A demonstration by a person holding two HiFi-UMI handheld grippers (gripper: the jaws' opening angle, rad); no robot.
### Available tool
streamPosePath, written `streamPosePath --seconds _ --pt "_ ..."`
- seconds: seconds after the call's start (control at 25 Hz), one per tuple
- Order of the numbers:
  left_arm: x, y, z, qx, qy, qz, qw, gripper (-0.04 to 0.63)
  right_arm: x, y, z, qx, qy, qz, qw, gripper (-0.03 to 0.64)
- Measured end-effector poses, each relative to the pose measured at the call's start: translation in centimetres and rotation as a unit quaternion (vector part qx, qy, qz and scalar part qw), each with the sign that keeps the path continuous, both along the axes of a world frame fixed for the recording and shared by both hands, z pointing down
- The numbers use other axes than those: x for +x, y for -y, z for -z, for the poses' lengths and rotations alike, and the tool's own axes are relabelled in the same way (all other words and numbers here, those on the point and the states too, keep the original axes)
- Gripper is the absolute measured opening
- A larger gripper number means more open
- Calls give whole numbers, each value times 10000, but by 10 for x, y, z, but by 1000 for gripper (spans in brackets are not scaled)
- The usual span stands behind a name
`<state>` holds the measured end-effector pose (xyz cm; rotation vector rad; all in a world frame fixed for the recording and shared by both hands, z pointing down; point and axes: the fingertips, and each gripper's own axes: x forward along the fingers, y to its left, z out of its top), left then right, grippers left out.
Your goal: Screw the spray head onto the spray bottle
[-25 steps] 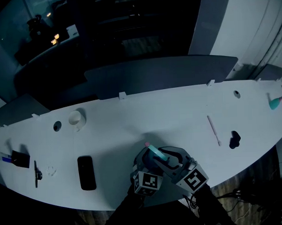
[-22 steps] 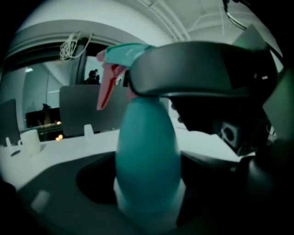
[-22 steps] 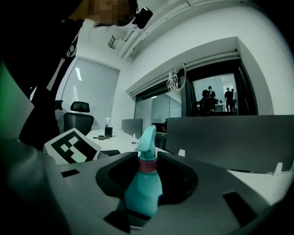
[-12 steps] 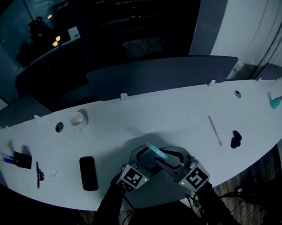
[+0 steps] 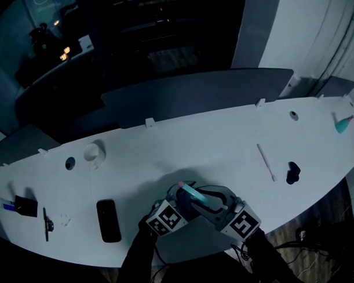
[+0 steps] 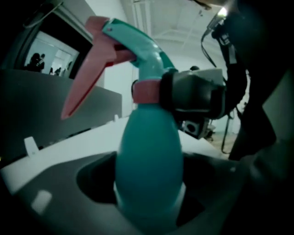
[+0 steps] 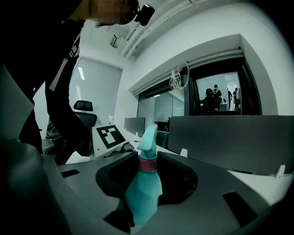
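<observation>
A teal spray bottle with a pink collar and pink trigger is held over the white table's front edge. In the left gripper view its body fills the gap between my left gripper's jaws, which are closing a little on it. The spray head sits on top with its collar at the neck. My right gripper clamps that collar from the side. In the right gripper view the collar lies between my right gripper's jaws.
On the table lie a black slab, a white cup, a thin pale stick, a small black object and a teal item at the far right. A dark partition runs behind the table.
The left gripper's marker cube has swung to the left and turned round the bottle. The right gripper and the bottle stay about where they were.
</observation>
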<state>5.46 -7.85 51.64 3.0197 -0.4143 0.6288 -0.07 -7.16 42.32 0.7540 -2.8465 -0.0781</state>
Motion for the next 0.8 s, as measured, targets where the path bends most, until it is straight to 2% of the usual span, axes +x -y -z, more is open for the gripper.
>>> streamPosePath --seconds 0.08,0.16,0.24,0.36,0.4,0.44,0.48,0.52,0.64,0.72,0.8 --pt "-2 5 -1 127 1 659 9977 403 -1 -1 0 28 -13 -19 10000 137" --pt "-6 10 -2 259 -65 1462 9889 403 -1 -2 0 31 -1 -58 10000 137" --pt "-12 14 1 385 -151 2335 9715 403 -1 -4 -1 17 13 -97 10000 137" --pt "-18 16 4 366 -133 3422 9388 405 0 -8 -1 -21 66 -130 9999 137" --pt "-19 16 3 350 -120 3580 9330 407 0 -8 -1 -10 60 -117 9999 137" --pt "-19 15 3 341 -120 3600 9323 407 0 -9 -1 9 29 -95 10000 137" --pt "-19 13 1 342 -124 3488 9365 410 0 -9 -1 20 -14 -72 10000 137" --pt "-19 11 1 368 -128 3257 9447 410 -1 -9 -2 17 -49 -53 10000 137" --pt "-22 0 8 539 -332 2191 9737 414 -4 -7 -2 16 -76 25 10000 137" --pt "-28 -4 13 376 -500 1495 9868 423 -4 -7 -1 19 -46 72 10000 137" --pt "-30 -4 15 51 -538 872 9947 433 -3 -7 -1 -22 -16 92 10000 137"
